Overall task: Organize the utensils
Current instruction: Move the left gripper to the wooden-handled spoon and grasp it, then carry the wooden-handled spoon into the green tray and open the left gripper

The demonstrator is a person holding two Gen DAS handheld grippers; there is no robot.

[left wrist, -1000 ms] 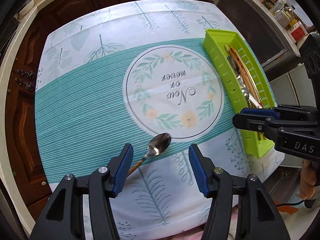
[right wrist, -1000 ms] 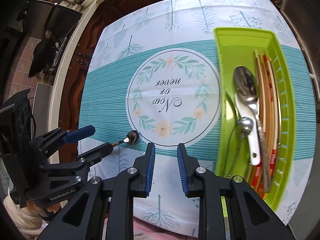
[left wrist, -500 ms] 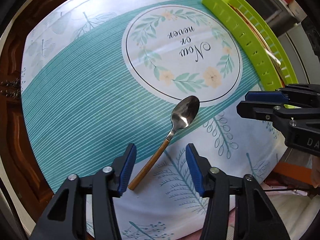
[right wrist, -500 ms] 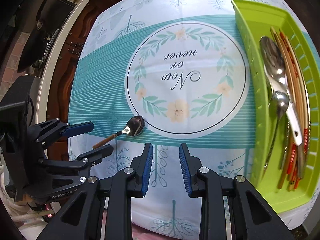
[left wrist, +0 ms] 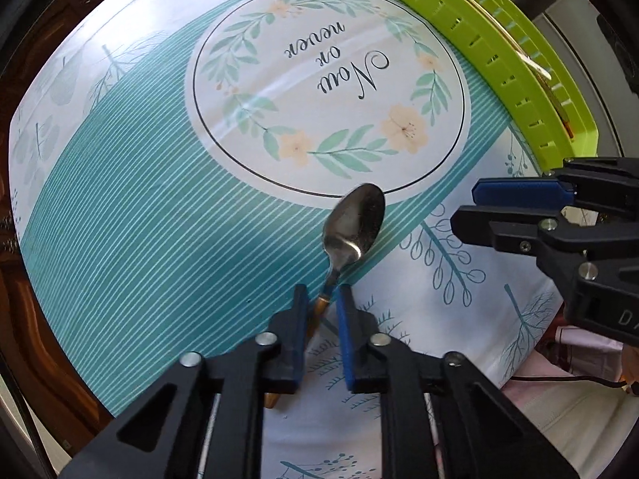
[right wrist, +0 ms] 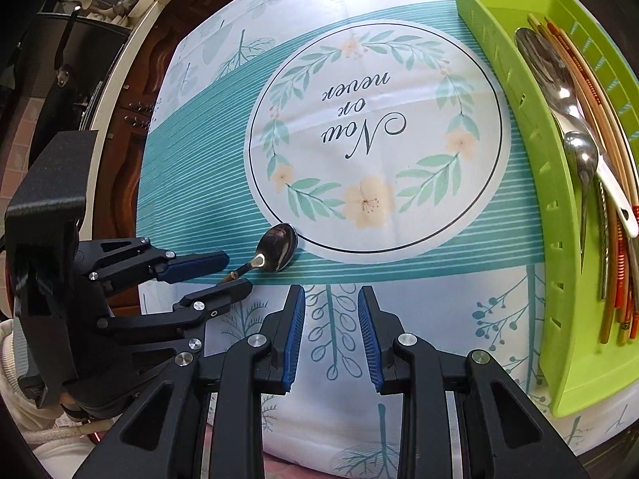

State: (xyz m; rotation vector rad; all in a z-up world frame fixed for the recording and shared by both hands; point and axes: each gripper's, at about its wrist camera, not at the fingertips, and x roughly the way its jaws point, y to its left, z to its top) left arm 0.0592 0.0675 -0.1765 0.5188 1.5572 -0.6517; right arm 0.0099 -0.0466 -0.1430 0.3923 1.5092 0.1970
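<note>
A metal spoon (left wrist: 354, 221) with a wooden handle lies on the patterned tablecloth at the edge of the round wreath print. It also shows in the right wrist view (right wrist: 278, 246). My left gripper (left wrist: 322, 299) straddles the handle with its jaws narrowed close around it; I cannot tell if the pads touch. It shows in the right wrist view (right wrist: 231, 271) at the left. My right gripper (right wrist: 331, 299) is partly open and empty, above the cloth right of the spoon. A green utensil tray (right wrist: 559, 215) at the right holds spoons and chopsticks (right wrist: 587, 127).
The tray's slotted near wall (left wrist: 491, 48) shows at the upper right of the left wrist view. The right gripper (left wrist: 519, 207) hangs at the right of that view. Dark wooden cabinets (right wrist: 120, 127) stand beyond the table's left edge.
My left gripper has moved forward and down over the spoon handle and its jaws have narrowed around it. The right gripper has stayed partly open and has drifted a little.
</note>
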